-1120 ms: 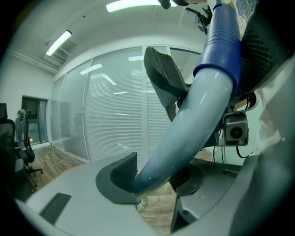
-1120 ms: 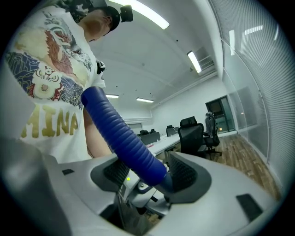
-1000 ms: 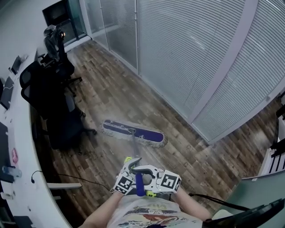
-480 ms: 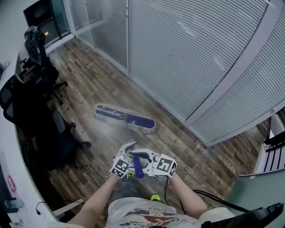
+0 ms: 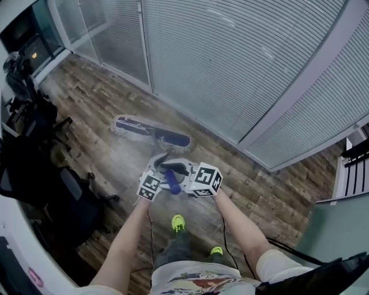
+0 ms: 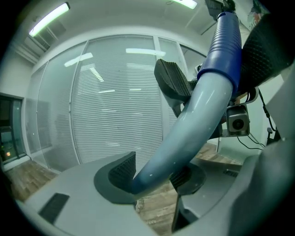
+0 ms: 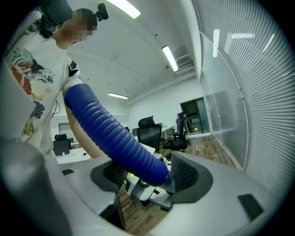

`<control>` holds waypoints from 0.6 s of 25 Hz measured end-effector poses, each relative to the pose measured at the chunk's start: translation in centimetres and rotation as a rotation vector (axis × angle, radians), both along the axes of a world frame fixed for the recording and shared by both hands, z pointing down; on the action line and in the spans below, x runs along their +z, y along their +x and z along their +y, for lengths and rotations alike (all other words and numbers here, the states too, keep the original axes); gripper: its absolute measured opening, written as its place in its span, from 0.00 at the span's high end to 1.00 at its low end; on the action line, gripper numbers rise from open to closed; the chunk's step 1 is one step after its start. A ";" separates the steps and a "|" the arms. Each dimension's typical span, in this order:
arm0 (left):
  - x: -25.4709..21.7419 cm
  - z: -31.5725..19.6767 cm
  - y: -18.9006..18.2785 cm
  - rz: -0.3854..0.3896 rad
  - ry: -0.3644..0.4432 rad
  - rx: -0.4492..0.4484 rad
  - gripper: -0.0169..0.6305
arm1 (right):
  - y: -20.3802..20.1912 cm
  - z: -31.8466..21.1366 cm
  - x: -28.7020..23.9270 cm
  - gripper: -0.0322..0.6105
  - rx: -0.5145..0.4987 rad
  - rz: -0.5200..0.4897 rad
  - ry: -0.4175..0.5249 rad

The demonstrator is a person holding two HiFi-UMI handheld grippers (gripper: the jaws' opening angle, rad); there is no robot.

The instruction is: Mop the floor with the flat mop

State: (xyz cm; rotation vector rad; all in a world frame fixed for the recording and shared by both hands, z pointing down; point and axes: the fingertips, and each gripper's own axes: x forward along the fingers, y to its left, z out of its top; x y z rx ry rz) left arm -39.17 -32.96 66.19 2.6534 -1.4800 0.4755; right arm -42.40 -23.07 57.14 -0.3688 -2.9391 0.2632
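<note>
Office: desk chairs point(image 5: 72, 199), glass partitions point(image 5: 230, 63) w/ blinds.

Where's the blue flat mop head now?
Head view, centre-left: the blue flat mop head lies on the wooden floor, between the black office chairs and the blind-covered glass wall.

Wood-grain floor point(image 5: 95, 95), ribbed mop handle point(image 7: 113, 133)

A white short-sleeved T-shirt point(image 5: 196, 283), printed with a red-and-blue wave design, fills the bottom centre of the head view; in the right gripper view its sleeve point(image 7: 72, 69), upper left, carries a black band. Just above the shirt in the head view come dark grey trousers point(image 5: 173, 253) and neon yellow-green shoes point(image 5: 179, 222). A black head-mounted camera rig point(image 7: 56, 11) sits at the right gripper view's top left, and thin dark cables point(image 5: 150, 230) trail beside the forearms point(image 5: 130, 236)
</note>
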 end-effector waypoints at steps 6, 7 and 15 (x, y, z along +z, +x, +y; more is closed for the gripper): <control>-0.2 0.6 3.0 0.016 -0.013 -0.029 0.70 | 3.4 0.1 -0.4 0.55 0.036 0.018 -0.018; -0.5 1.2 4.2 0.031 -0.013 -0.035 0.70 | 4.5 0.7 -0.6 0.55 0.039 0.017 -0.019; -2.9 9.9 17.4 0.056 -0.049 0.032 0.69 | 17.0 8.9 -3.4 0.55 0.066 0.054 -0.018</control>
